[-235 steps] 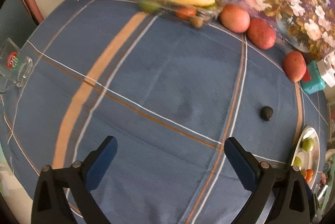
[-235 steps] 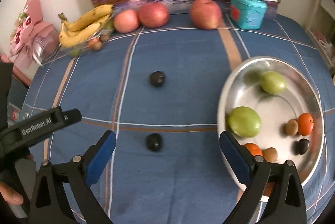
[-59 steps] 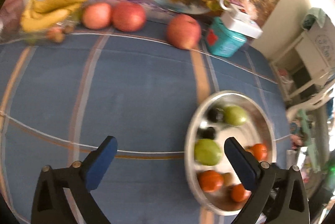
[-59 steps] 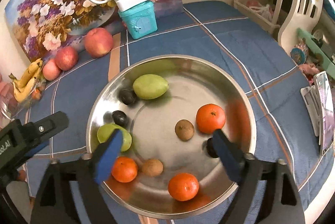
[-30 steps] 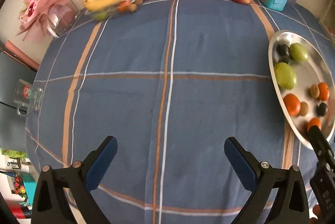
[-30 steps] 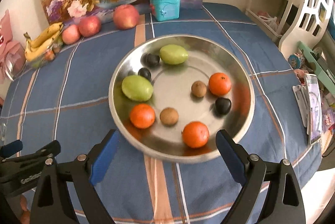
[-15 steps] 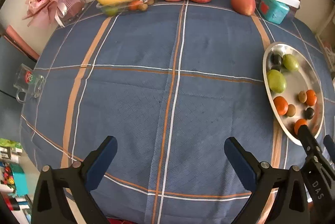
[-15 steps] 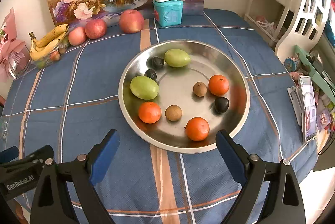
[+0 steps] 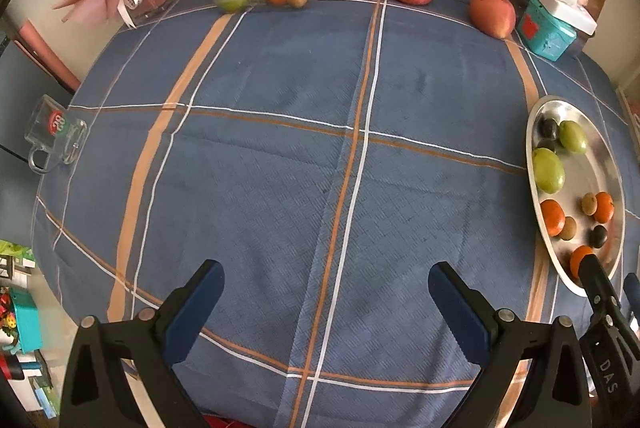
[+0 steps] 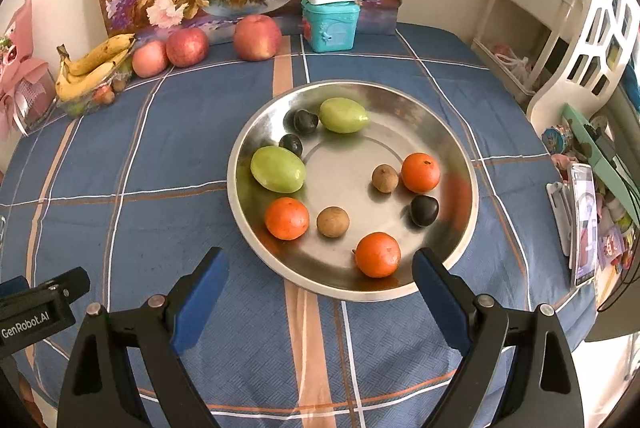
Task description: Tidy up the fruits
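The steel plate (image 10: pixel 466 187) on the blue tablecloth (image 10: pixel 160 147) holds two green fruits, three oranges, three dark plums and two brown fruits. Behind the plate: apples (image 10: pixel 257 36), bananas (image 10: pixel 94 64). Left gripper (image 9: pixel 326 302) and right gripper (image 10: pixel 320 288): both spread, empty.

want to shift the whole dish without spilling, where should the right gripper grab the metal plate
Judging by its shape, take the metal plate by its raised near rim, at the bare stretch left of the closest orange. The right gripper hangs open just in front of that edge, so come in low from the near side, one finger under the lip and one over it. The wall is thin and smooth, so it may slip.
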A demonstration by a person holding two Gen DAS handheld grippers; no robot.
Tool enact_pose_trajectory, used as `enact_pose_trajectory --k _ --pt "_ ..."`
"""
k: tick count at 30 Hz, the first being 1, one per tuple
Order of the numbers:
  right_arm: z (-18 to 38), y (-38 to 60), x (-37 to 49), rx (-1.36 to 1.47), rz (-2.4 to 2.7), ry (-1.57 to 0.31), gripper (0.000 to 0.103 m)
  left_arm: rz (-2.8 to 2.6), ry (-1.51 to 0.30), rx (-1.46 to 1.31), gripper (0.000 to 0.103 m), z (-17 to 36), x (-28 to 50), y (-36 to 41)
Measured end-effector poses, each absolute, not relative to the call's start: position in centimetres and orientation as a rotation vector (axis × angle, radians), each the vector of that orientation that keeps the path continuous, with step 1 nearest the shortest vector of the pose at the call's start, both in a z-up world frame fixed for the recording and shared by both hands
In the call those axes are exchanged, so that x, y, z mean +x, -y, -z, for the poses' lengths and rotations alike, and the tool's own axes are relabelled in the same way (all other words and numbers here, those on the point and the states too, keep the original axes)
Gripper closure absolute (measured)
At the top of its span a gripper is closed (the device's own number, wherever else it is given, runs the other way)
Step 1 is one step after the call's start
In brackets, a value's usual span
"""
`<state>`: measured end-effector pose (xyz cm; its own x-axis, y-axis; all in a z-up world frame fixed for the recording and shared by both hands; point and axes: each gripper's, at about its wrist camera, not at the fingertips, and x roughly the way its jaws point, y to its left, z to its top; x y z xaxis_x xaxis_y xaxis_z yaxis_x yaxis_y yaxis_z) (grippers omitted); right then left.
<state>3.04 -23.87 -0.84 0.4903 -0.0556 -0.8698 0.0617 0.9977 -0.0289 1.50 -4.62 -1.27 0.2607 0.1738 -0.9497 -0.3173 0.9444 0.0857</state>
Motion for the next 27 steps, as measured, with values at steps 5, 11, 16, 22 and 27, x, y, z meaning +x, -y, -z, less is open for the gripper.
enact_pose_trajectory --k 5,11,16,22,27 --pt "1.02 23.54 3.08 -0.006 0.069 -1.063 0.010 -0.336 -1.236 -0.138 0.000 0.96 1.39 4.37" --pt "1.07 23.37 3.15 -0.011 0.069 -1.065 0.010 -0.326 -1.221 -0.124 0.000 0.91 1.36 4.44" --pt "1.05 23.26 3.20 -0.012 0.069 -1.065 0.010 -0.322 -1.221 -0.134 0.000 0.90 1.29 4.57" --pt "1.07 23.17 3.16 -0.013 0.071 -1.065 0.010 -0.318 -1.226 -0.137 0.000 0.99 1.30 4.59" --pt "1.09 23.14 3.17 -0.013 0.071 -1.066 0.010 -0.324 -1.222 -0.144 0.000 0.94 1.25 4.52"
